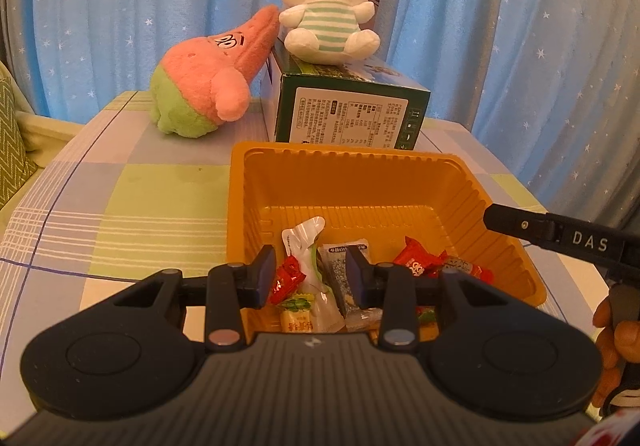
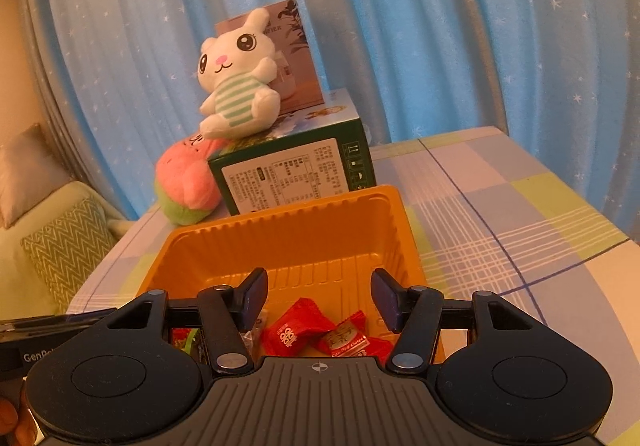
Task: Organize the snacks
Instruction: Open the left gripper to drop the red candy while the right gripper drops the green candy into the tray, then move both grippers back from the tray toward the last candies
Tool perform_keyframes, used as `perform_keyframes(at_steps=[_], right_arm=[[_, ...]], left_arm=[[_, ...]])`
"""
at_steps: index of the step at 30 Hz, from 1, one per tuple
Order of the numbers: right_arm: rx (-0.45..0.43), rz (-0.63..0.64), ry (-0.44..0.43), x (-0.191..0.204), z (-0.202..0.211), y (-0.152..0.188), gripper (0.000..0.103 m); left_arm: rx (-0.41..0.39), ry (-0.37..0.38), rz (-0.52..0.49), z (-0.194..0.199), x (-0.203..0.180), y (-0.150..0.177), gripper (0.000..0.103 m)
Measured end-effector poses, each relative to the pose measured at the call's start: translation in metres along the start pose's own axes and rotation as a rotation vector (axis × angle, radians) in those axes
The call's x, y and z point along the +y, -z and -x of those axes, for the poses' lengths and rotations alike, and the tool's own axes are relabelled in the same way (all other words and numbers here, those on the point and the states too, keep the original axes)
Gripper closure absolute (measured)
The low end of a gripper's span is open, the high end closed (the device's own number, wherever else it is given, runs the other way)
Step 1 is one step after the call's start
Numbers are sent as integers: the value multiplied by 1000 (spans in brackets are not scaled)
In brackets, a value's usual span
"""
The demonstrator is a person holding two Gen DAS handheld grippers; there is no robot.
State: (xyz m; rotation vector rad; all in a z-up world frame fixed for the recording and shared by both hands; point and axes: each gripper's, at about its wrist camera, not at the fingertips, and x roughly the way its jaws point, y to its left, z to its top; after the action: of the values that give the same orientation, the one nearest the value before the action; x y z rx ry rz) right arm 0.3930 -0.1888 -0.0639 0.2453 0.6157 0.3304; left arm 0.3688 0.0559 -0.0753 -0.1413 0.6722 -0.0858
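Your left gripper (image 1: 311, 278) and right gripper (image 2: 318, 300) both hang empty, jaws apart, over the orange tray (image 1: 360, 174). The snack packets (image 1: 316, 278) lie just below: light, crinkly, slippery, so pinch each mid-body.

- A blue curtain (image 1: 120, 6) sprinkled with small white stars hangs in soft folds across the whole back of the room.
- The surface (image 1: 120, 182) wears a checked cloth in lilac, pale green and white, crossed by thin dark lines.
- To the left stands a pale sofa (image 2: 36, 246) with a green zigzag cushion (image 2: 66, 250) and a plain grey-brown one behind it.
- The light is warm and dim.
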Motion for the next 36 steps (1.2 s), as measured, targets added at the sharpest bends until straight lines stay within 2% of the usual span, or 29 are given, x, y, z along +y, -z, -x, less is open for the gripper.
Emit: perform_keyframes(at_steps=[23,30,34,36], right_arm=[[2,26,11,7,6,1,45],[15,18,19,8,12,4,45],[7,6,25,7,20,5,30],[10,2,27,6,25,6,29]], left_arm=[[9,-1,-26,3,-7,7,67],[5,-6,-25,10,-8,11,55],[-7,-6,-15,19,-10,13,46],[-14,2,-8,25,-12,14,43]])
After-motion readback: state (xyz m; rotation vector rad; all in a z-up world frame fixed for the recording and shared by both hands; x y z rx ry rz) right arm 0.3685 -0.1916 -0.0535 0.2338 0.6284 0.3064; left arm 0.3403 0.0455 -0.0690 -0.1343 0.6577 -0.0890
